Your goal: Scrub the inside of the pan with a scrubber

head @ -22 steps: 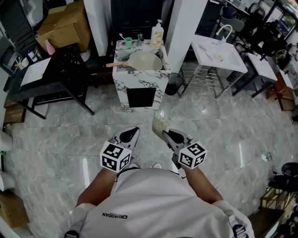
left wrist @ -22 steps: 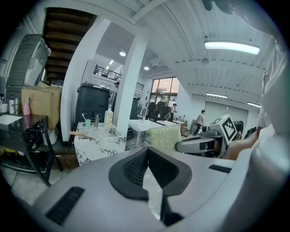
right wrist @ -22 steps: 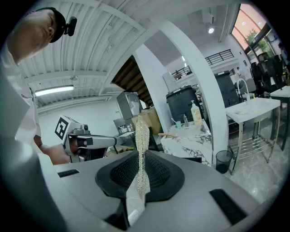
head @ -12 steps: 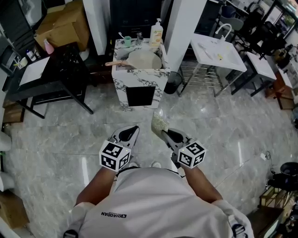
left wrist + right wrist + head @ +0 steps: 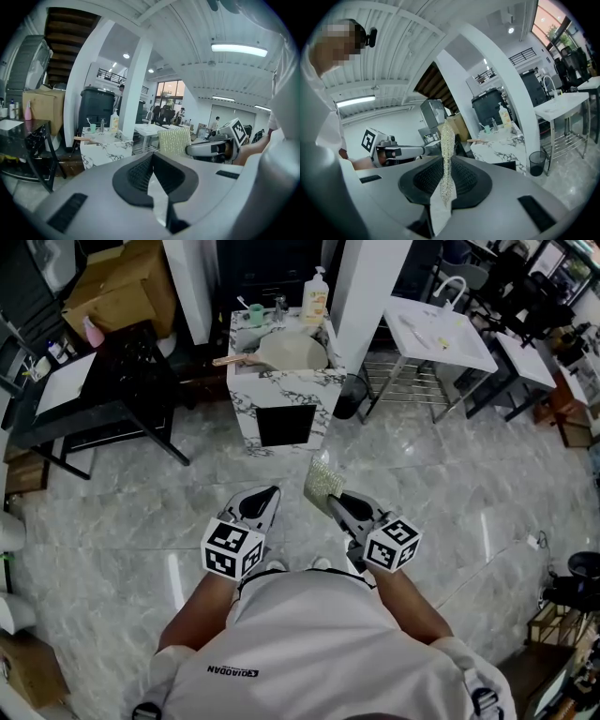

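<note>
The pan [image 5: 292, 352], pale with a wooden handle [image 5: 232, 360], lies on a marble-patterned counter [image 5: 281, 390] some way ahead across the floor. My right gripper [image 5: 333, 500] is shut on a yellowish mesh scrubber [image 5: 322, 479], which stands on edge between its pads [image 5: 447, 140]. My left gripper [image 5: 267, 495] is shut with nothing in it; its jaws meet in the left gripper view [image 5: 152, 155]. Both grippers hang level, side by side, close to the person's body and far from the pan. The left gripper view also catches the scrubber [image 5: 174, 141] beside it.
A soap bottle [image 5: 316, 287] and a cup [image 5: 256, 315] stand at the back of the counter. A black table [image 5: 103, 399] is at the left, a white sink table [image 5: 436, 334] at the right, and a small bin [image 5: 350, 395] beside the counter. White pillars flank the counter.
The person has come slightly closer to the counter, which looks a little larger. Both grippers keep their pose, the scrubber still clamped in the right one.
</note>
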The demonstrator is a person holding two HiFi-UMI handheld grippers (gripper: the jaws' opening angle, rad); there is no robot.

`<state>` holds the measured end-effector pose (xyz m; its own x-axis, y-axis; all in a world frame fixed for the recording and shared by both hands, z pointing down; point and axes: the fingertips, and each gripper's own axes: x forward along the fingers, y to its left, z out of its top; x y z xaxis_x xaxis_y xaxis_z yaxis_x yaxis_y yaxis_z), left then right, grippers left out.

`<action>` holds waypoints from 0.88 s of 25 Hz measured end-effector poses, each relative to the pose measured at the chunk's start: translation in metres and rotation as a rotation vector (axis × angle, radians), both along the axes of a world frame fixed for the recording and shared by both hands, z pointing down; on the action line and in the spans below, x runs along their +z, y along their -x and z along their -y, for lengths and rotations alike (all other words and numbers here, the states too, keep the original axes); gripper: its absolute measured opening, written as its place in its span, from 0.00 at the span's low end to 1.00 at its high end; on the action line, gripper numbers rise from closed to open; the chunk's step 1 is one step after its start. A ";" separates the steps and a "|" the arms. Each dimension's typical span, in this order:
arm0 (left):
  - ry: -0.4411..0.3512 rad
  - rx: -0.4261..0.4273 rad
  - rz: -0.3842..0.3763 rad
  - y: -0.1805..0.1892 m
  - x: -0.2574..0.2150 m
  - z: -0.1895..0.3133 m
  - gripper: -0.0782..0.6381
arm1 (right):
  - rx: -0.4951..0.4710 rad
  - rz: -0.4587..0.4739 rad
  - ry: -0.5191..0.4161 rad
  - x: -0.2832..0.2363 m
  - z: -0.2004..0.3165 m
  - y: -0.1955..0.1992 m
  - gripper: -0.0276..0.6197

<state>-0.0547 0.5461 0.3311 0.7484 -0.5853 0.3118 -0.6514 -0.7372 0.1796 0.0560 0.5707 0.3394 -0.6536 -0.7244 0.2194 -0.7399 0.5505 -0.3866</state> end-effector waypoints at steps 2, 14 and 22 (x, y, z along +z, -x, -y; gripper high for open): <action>-0.019 0.006 0.022 0.007 0.001 0.002 0.13 | 0.004 0.014 -0.001 -0.001 0.002 0.008 0.15; 0.013 0.009 0.037 0.057 0.025 0.009 0.13 | 0.049 0.041 0.061 0.022 0.009 0.046 0.15; 0.014 0.000 0.022 0.064 0.032 0.033 0.13 | 0.100 0.055 0.060 0.029 0.039 0.042 0.15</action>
<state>-0.1191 0.5127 0.3629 0.7414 -0.5806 0.3365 -0.6550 -0.7350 0.1751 0.0140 0.5312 0.3686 -0.5913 -0.7729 0.2303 -0.7667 0.4501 -0.4578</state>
